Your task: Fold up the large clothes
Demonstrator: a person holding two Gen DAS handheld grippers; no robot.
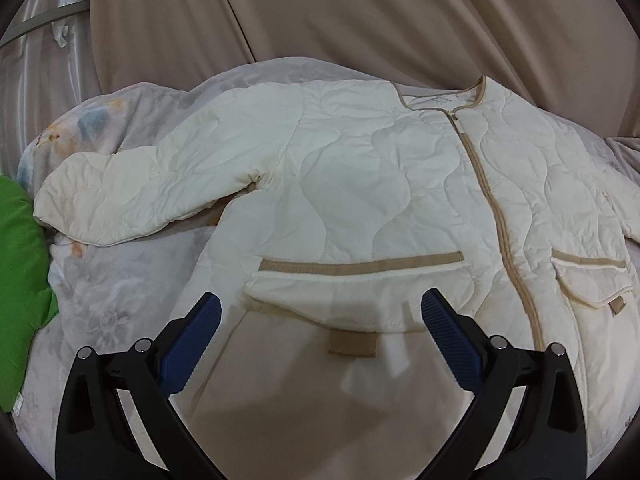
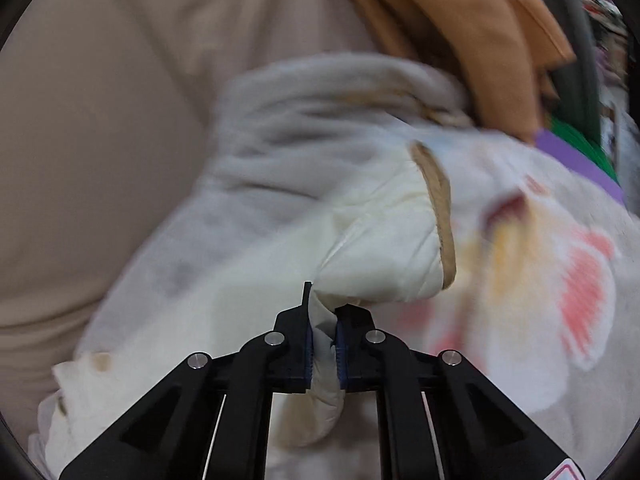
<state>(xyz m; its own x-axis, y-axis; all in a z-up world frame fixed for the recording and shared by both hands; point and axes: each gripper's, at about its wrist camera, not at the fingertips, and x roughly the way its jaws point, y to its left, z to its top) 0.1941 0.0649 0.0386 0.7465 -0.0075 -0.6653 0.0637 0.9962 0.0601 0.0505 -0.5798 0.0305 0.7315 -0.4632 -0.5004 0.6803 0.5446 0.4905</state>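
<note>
Cream quilted jacket [image 1: 360, 200] spread front-up on bed; right gripper [image 2: 323, 340] pinching its sleeve [image 2: 384, 248], left gripper [image 1: 320, 320] spread wide above hem. Next, likely: folding sleeve across chest.

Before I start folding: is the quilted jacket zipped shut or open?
Zipped shut: on the cream quilted jacket, the tan zipper runs closed from collar towards hem, front panels meeting.

The left wrist view looked down from close above the spread jacket [image 1: 360, 184], facing the curtain [image 1: 360, 12]. The right wrist view sat tight against its sleeve [image 2: 384, 248]. Both showed the blanket [image 1: 120, 304].
</note>
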